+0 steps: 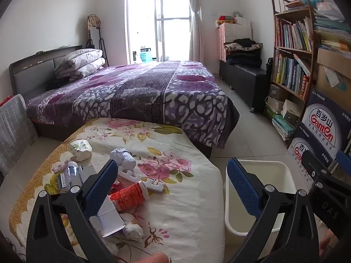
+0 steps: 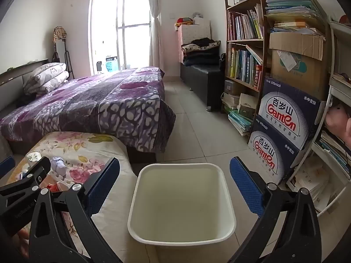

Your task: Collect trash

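Observation:
Trash lies on a low table with a floral cloth (image 1: 188,214): a red paper cup (image 1: 129,195), a crumpled grey-white paper ball (image 1: 124,159), a floral paper cup (image 1: 80,149), a clear plastic bottle (image 1: 73,172), a white carton (image 1: 109,219) and a small tissue wad (image 1: 133,230). A white waste bin (image 2: 182,201) stands on the floor to the table's right; it also shows in the left wrist view (image 1: 285,175) and looks empty. My left gripper (image 1: 173,186) is open above the table's near side. My right gripper (image 2: 175,186) is open above the bin.
A bed with a purple cover (image 1: 140,92) stands behind the table. A bookshelf (image 2: 243,43) and stacked Ganten water boxes (image 2: 283,127) line the right wall. A dark bench (image 2: 201,76) with folded clothes stands near the window. Tiled floor (image 2: 197,118) runs between bed and shelf.

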The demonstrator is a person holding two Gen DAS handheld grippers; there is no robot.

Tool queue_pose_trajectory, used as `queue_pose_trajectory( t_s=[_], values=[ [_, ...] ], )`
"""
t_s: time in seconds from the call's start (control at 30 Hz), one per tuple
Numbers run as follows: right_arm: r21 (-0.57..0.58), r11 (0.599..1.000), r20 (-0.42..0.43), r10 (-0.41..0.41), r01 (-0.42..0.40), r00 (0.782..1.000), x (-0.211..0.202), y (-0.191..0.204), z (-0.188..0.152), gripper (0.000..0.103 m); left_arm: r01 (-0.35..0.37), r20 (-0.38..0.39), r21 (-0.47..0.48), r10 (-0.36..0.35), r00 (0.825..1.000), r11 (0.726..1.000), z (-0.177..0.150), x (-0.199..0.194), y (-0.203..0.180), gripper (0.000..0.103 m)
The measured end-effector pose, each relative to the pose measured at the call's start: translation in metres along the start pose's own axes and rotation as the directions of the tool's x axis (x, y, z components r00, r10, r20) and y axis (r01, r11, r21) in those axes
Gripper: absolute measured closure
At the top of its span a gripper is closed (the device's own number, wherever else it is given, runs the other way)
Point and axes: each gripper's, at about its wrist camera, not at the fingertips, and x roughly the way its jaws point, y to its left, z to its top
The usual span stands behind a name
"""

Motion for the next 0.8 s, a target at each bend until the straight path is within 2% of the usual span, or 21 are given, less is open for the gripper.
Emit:
queue_pose_trajectory(
  t_s=[0.8],
  values=[
    [-0.007,1.000,-0.011,0.001,-0.001,1.000,0.0040,0.0023,-0.0057,0.007,-0.009,-0.003,0.002,0.009,1.000,1.000,0.0002,0.0004,0.0068,0.006]
  ],
)
